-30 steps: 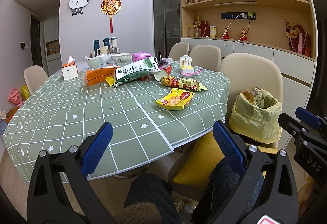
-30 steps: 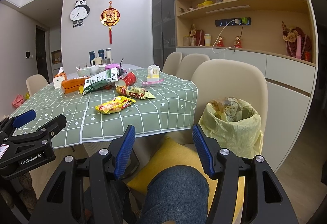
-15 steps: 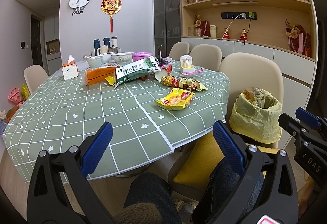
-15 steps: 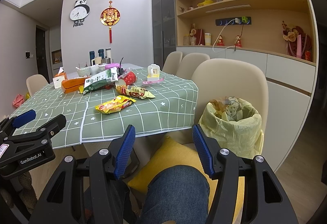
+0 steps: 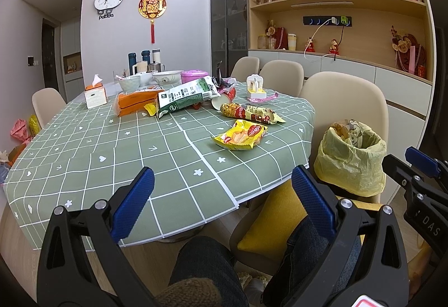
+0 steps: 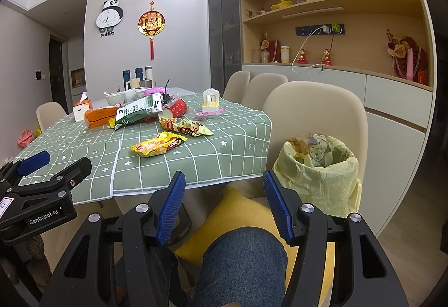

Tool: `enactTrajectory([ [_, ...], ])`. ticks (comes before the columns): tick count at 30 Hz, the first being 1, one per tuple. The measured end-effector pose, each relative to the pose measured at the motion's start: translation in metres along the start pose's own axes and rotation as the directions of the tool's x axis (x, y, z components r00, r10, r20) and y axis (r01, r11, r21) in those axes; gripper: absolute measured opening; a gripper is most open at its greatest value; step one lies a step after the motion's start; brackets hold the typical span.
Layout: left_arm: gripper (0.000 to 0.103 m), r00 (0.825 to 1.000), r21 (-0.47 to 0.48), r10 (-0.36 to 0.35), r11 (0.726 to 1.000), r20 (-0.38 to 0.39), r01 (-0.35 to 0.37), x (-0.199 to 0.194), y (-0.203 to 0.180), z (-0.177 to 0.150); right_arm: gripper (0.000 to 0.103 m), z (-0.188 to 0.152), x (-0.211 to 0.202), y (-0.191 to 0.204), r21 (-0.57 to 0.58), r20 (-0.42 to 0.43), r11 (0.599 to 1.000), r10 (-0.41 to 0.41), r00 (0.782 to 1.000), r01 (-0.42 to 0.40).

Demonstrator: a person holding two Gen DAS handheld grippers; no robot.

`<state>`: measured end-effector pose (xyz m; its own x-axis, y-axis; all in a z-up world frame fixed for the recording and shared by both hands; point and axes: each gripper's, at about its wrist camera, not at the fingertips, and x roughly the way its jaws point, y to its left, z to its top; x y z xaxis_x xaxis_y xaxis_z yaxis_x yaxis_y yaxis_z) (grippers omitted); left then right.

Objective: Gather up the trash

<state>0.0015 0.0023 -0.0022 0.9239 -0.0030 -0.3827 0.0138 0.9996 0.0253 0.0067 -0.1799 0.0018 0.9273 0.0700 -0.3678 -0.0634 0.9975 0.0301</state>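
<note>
While we hold each hand-held gripper (image 5: 222,200) (image 6: 224,206) spread and empty, the slippery yellow snack wrapper (image 5: 239,135) may slide off the table (image 5: 112,161) when pinched.

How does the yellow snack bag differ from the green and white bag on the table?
The yellow snack bag lies alone, nearest the table edge and the bin; the green and white bag lies farther back among other clutter. The yellow bag is smaller and lies flat; the green and white bag is longer and propped up at its far end. Both lie on the green tablecloth, and neither gripper touches them.
</note>
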Motion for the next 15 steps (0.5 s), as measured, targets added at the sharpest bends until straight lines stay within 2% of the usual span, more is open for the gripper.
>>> enactTrajectory([
  [11, 0.094, 1.0, -0.005, 0.007, 1.0, -0.007, -0.007, 0.012, 0.012, 0.013, 0.055, 0.006, 0.011, -0.002, 0.001, -0.017, 1.0, 0.001, 1.0, -0.001],
  [15, 0.094, 0.999, 0.034, 0.037, 0.999, 0.002, -0.037, 0.025, 0.024, 0.026, 0.055, 0.014, 0.024, -0.003, -0.011, -0.021, 1.0, 0.005, 1.0, -0.005],
])
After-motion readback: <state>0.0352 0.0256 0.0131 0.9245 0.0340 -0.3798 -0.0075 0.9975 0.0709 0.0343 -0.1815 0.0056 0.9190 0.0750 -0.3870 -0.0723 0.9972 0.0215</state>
